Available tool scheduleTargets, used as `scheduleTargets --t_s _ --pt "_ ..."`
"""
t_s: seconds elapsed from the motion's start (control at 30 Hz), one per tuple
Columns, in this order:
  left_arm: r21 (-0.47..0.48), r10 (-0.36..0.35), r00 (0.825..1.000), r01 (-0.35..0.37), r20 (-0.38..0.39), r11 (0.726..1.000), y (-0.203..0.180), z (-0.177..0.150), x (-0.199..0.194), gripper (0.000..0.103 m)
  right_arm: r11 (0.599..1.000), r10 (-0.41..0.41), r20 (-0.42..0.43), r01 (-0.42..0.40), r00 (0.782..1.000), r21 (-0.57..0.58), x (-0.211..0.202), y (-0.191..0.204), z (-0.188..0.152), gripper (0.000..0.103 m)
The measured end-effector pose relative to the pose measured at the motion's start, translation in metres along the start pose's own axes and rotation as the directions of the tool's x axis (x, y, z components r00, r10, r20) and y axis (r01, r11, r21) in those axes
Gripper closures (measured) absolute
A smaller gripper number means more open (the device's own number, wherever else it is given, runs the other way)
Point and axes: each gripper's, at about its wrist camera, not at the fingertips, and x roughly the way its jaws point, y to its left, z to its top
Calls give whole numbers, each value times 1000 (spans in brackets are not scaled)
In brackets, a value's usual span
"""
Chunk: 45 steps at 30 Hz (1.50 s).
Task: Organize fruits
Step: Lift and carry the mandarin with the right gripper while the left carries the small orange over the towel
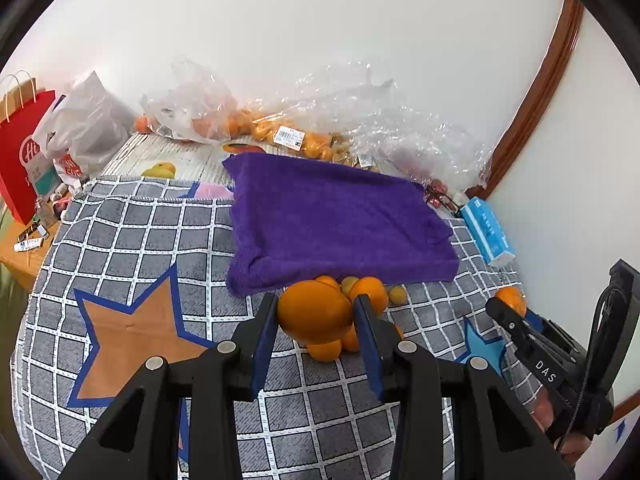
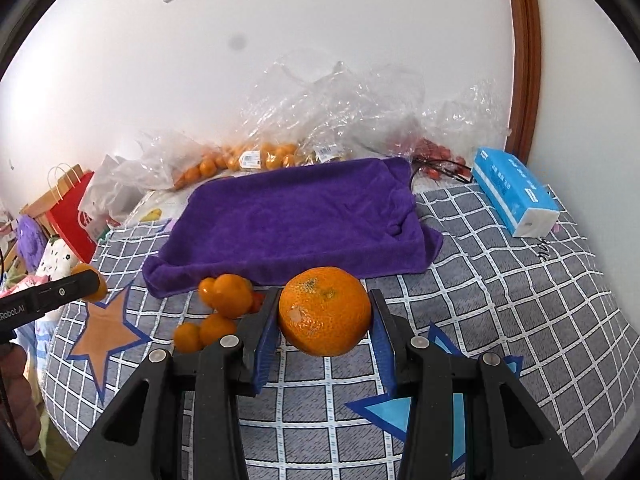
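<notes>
My left gripper (image 1: 316, 312) is shut on a large orange (image 1: 314, 312), held above a small heap of mandarins (image 1: 370, 292) on the checked cloth (image 1: 152, 236). My right gripper (image 2: 324, 314) is shut on a big mandarin orange (image 2: 325, 311); this fruit also shows at the right in the left wrist view (image 1: 512, 298). A tray draped with a purple towel (image 2: 296, 216) lies just beyond both grippers; it also shows in the left wrist view (image 1: 336, 220). The heap of mandarins (image 2: 224, 308) sits left of my right gripper, at the towel's near edge.
Clear plastic bags with small oranges (image 2: 248, 158) and red fruit (image 2: 432, 150) lie against the back wall. A blue tissue pack (image 2: 516, 194) lies at the right. A red paper bag (image 1: 20, 156) and a white plastic bag (image 1: 88, 124) stand at the left.
</notes>
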Motion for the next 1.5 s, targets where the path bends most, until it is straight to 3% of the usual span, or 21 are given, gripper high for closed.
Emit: scheduleTargets --t_s 0.57,1.5 --pt "25 -11 1000 11 14 1000 -9 20 -7 67 1000 -2 20 2 1000 -3 -9 10 17 61" --pt "34 -23 1000 23 -1 999 -7 37 15 67 1000 -6 32 6 999 -2 13 13 34 61"
